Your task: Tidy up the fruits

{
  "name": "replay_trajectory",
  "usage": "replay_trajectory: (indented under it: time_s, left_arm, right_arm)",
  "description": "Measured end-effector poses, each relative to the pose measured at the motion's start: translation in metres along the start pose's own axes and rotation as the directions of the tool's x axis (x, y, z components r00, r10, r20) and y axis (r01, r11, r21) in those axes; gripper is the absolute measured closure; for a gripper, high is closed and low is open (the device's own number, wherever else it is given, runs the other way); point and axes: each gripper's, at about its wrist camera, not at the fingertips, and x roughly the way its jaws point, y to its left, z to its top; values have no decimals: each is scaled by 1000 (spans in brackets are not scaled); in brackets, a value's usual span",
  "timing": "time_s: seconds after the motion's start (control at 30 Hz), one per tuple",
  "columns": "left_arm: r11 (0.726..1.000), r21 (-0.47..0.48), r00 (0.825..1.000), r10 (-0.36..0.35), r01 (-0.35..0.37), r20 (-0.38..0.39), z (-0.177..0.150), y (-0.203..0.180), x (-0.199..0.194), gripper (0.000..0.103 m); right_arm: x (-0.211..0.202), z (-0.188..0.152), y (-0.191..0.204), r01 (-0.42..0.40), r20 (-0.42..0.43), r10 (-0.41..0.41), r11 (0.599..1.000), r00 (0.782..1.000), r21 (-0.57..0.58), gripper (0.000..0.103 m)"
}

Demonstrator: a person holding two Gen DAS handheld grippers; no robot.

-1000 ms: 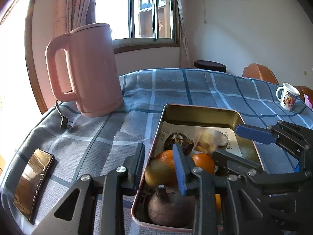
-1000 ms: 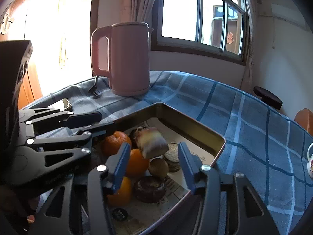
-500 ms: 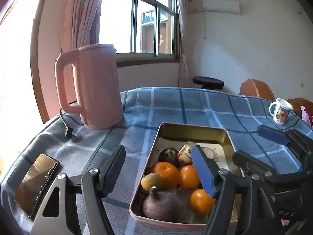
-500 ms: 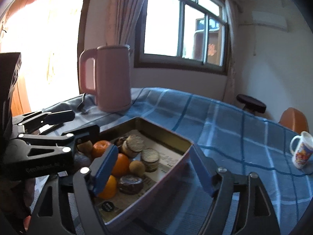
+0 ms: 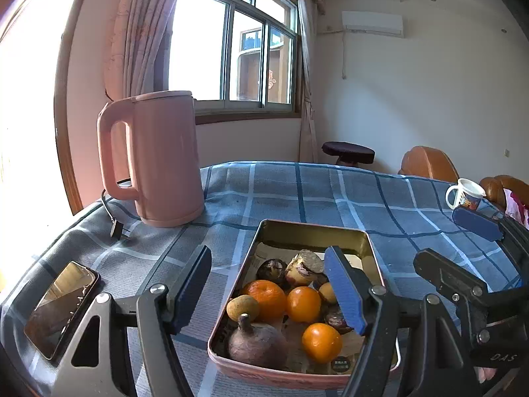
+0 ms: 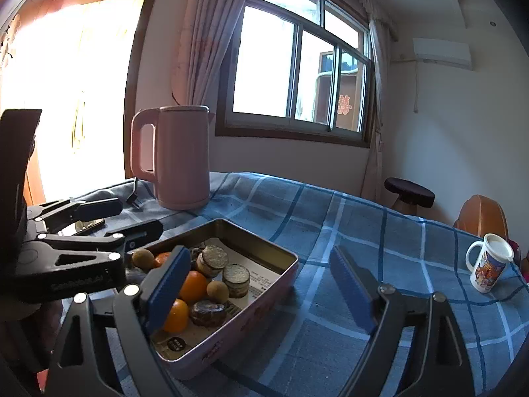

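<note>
A rectangular tin [image 5: 297, 228] [image 6: 274, 278] on the blue plaid tablecloth holds three oranges [image 5: 303, 303], small brown fruits [image 5: 242, 307], a dark round fruit with a stem [image 5: 258, 344] and round cakes [image 6: 235, 276]. My left gripper [image 5: 267, 284] is open and empty, raised above the tin's near left side. My right gripper [image 6: 258, 281] is open and empty, above the tin's right rim. Each gripper shows in the other's view: the right [image 5: 476, 258], the left [image 6: 99, 218].
A pink kettle [image 5: 158, 158] with its cord stands at the back left. A phone [image 5: 61, 307] lies near the left table edge. A white mug [image 5: 464, 195] stands at the far right. Chairs and a stool stand beyond the table.
Both grippers have opened wide and pulled up and back from the tin. The cake that the right gripper held over the tin now lies inside it.
</note>
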Motion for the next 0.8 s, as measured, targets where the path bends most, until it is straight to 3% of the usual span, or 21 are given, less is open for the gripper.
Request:
replay_trajectory:
  time_s: [0.8]
  left_arm:
    - [1000, 5, 1000, 10, -10, -1, -1, -7, -2, 24]
  right_arm:
    - [-16, -1, -6, 35, 43, -35, 999, 998, 0, 10]
